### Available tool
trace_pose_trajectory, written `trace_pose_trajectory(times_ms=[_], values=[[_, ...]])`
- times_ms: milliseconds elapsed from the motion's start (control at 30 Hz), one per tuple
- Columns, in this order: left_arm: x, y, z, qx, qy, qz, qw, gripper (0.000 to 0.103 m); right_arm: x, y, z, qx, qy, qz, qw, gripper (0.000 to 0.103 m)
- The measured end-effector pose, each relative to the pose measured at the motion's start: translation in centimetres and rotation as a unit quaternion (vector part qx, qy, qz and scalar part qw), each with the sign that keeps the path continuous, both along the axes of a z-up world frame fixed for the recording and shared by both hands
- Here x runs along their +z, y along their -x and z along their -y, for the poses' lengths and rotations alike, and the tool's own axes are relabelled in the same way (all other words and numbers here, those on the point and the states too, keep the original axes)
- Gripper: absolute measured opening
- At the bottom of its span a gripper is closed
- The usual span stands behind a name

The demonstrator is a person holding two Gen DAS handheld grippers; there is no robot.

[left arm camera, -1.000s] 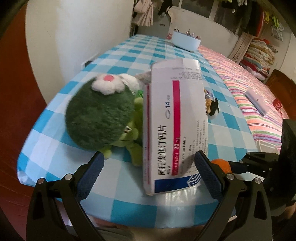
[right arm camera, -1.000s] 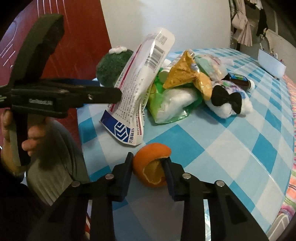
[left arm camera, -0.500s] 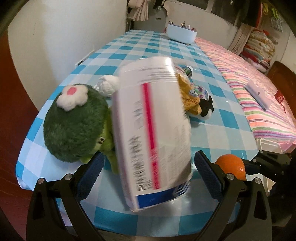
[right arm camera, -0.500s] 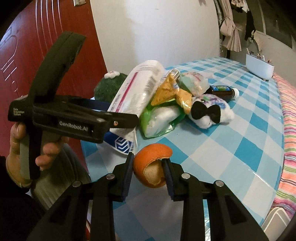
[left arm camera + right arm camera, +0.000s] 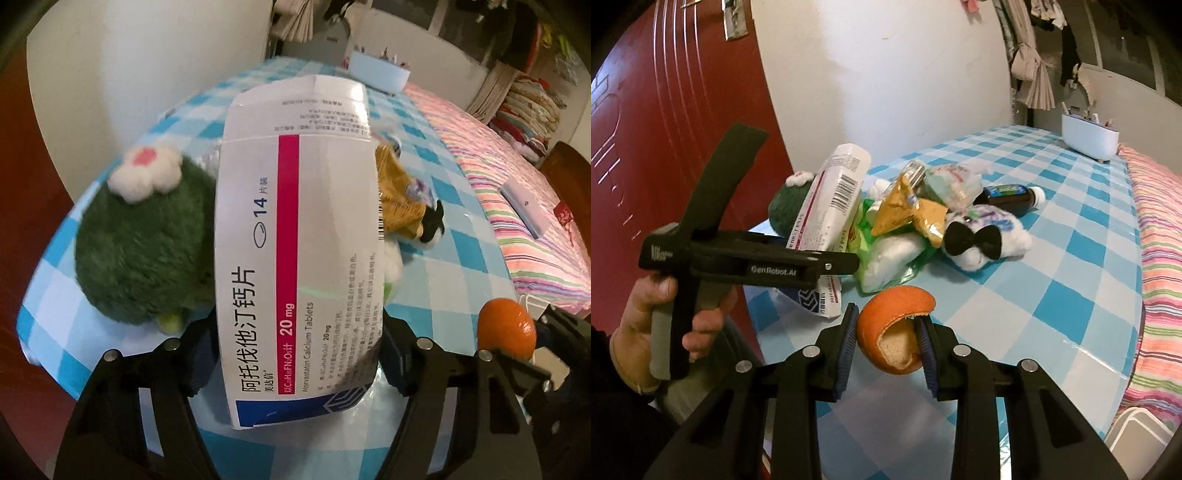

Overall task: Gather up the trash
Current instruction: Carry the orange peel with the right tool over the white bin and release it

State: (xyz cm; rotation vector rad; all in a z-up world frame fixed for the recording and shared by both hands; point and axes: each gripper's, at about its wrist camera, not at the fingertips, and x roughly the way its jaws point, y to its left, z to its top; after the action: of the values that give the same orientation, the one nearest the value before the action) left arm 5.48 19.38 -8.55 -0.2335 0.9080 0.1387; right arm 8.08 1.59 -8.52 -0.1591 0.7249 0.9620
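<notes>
A white medicine box (image 5: 299, 236) with a pink stripe leans on the pile of clutter on the blue checked table (image 5: 450, 280). My left gripper (image 5: 297, 343) has its jaws closing, and both pads meet the lower sides of the box. In the right wrist view a hand holds that left gripper (image 5: 842, 264) against the box (image 5: 834, 199). My right gripper (image 5: 886, 339) is shut on an orange peel (image 5: 894, 314), held just above the table's near edge. The orange peel (image 5: 506, 328) also shows at the right of the left wrist view.
Behind the box lie a green plush (image 5: 783, 206), a yellow wrapper (image 5: 908, 214), a green bag (image 5: 890, 258), a white plush with a black bow (image 5: 986, 240) and a brown bottle (image 5: 1012, 195). A pale tub (image 5: 1089, 136) stands at the far end. Striped bedding (image 5: 1156, 258) lies to the right.
The left jaws have come in from wide apart until they touch the box's sides. The right gripper has risen a little with the orange peel.
</notes>
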Motion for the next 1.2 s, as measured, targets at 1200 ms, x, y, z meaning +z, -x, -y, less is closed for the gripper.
trace_pose_trajectory(times_ms=[1200], values=[[8.4,-1.9,15.0,-0.168,-0.053,0.178,0.9682,0.07,3.4,0.3,13.6,-0.232,-0.002,0.081,0.969,0.031]])
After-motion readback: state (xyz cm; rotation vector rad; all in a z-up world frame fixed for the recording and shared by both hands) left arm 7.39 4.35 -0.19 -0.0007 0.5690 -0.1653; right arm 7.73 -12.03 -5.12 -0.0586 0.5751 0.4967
